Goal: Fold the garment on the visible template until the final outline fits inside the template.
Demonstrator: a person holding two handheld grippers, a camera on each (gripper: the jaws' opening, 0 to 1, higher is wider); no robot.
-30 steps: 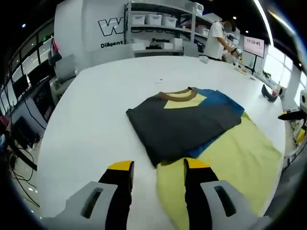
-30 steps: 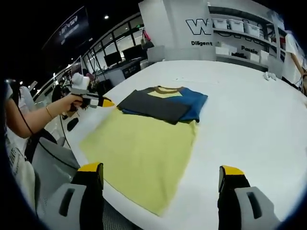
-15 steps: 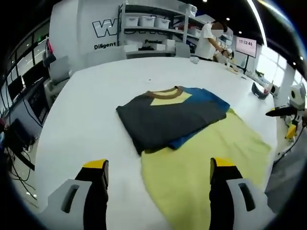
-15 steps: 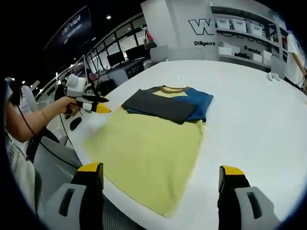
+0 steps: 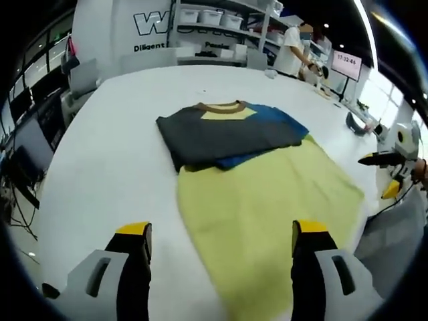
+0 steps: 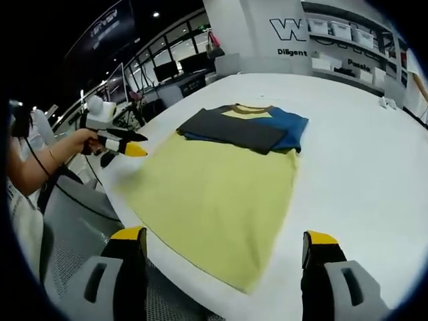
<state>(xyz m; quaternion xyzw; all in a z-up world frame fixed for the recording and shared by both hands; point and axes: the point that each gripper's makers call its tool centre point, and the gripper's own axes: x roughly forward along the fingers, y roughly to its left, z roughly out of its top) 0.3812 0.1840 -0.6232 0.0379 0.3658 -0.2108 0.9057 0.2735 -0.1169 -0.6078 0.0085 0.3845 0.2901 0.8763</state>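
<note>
The left gripper [image 5: 219, 234] is held with its jaws spread wide and nothing between them, above the near edge of the yellow template [image 5: 267, 200]; the right gripper [image 6: 224, 242] is likewise wide apart and empty, at the table's edge. The garment [image 5: 224, 130], a dark, blue and yellow shirt with a brown collar, is seen folded into a compact rectangle on the far end of the template, on the white table [image 5: 100, 154]. In the left gripper view its dark left edge seems to overhang the template onto the table, so the fit is judged not quite settled. To finish well, the folded stack should be gripped low at its edge through all layers and drawn toward the template's middle without the folds being dragged open; the template itself should not be pinched along with it. Compared with a second ago, the left gripper's jaws are opened much wider, and the garment appears farther off in both views, which is taken as the cameras being drawn back. The garment's fold and its place on the template look unchanged.
</note>
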